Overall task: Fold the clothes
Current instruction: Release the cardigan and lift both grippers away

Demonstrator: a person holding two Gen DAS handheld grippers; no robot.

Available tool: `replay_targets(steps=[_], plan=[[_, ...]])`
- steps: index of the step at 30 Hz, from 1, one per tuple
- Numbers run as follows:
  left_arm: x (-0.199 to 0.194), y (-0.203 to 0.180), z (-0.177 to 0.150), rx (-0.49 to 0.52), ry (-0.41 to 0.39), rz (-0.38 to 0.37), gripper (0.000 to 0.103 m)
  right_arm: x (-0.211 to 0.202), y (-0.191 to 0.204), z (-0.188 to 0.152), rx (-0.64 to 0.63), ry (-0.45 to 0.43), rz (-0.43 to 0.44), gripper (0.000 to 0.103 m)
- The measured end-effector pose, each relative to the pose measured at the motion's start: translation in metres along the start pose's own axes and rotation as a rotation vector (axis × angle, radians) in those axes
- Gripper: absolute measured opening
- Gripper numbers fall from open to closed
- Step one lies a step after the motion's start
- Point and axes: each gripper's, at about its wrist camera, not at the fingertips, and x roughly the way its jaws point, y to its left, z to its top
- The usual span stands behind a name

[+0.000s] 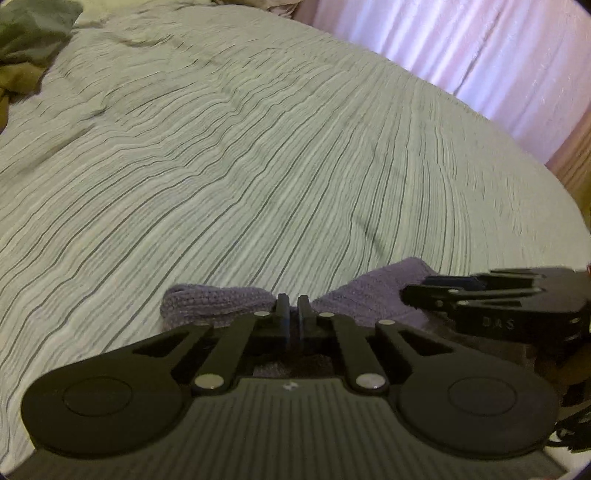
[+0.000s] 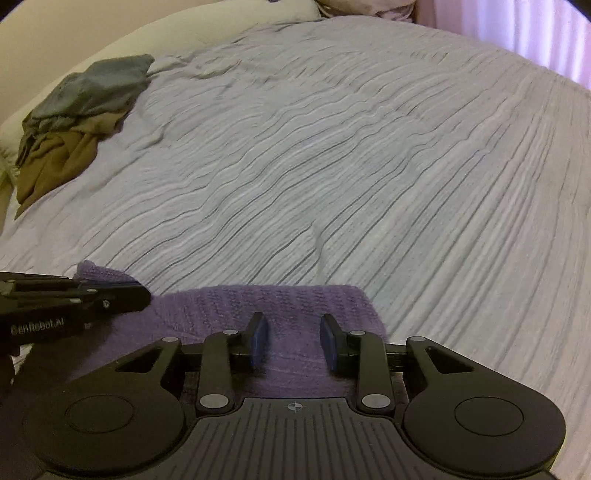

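A purple knitted cloth lies flat on the striped bedspread, close to me. My right gripper is open just above it, its blue pads apart with the cloth showing between them. My left gripper has its jaws together at the cloth's near edge, where the knit bunches into a roll. Whether a fold is pinched there I cannot tell. Each gripper shows in the other's view: the left gripper at the cloth's left corner, the right gripper over its right part.
A heap of grey-green and brown clothes sits at the bed's far left, by a pale pillow. A pink curtain hangs beyond the bed's far edge, with wood at the right.
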Motion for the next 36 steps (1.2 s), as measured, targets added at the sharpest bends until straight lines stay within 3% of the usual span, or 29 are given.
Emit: replay_targets(steps=[4, 7, 11, 13, 17, 24, 26, 32, 36], plan=[[-0.046, -0.006, -0.002, -0.039, -0.042, -0.011, 0.006, -0.048, -0.016, -0.005, 0.133, -0.049, 0.010, 0.031], [-0.085, -0.027, -0.016, -0.011, -0.049, -0.050, 0.007, -0.089, -0.015, -0.029, 0.151, -0.057, -0.027, 0.031], [-0.100, -0.064, -0.042, 0.052, -0.006, -0.117, 0.008, -0.125, 0.007, -0.057, 0.138, -0.095, 0.015, 0.031], [-0.089, -0.076, -0.054, 0.085, 0.046, -0.074, 0.007, -0.127, 0.021, -0.063, 0.100, -0.110, 0.020, 0.031], [-0.059, -0.074, -0.069, 0.061, 0.100, 0.002, 0.012, -0.092, 0.036, -0.077, 0.026, -0.040, -0.019, 0.030], [-0.053, -0.077, -0.076, 0.008, 0.105, 0.052, 0.012, -0.058, 0.036, -0.079, -0.016, 0.048, -0.021, 0.030], [-0.064, -0.078, -0.072, -0.029, 0.105, 0.049, 0.011, -0.066, 0.031, -0.077, 0.003, 0.055, -0.007, 0.030], [-0.124, -0.094, -0.076, -0.015, 0.037, 0.046, 0.007, -0.142, 0.036, -0.093, 0.106, -0.058, 0.029, 0.031], [-0.121, -0.102, -0.096, 0.010, 0.066, 0.080, 0.007, -0.145, 0.045, -0.106, 0.099, -0.042, 0.044, 0.031]])
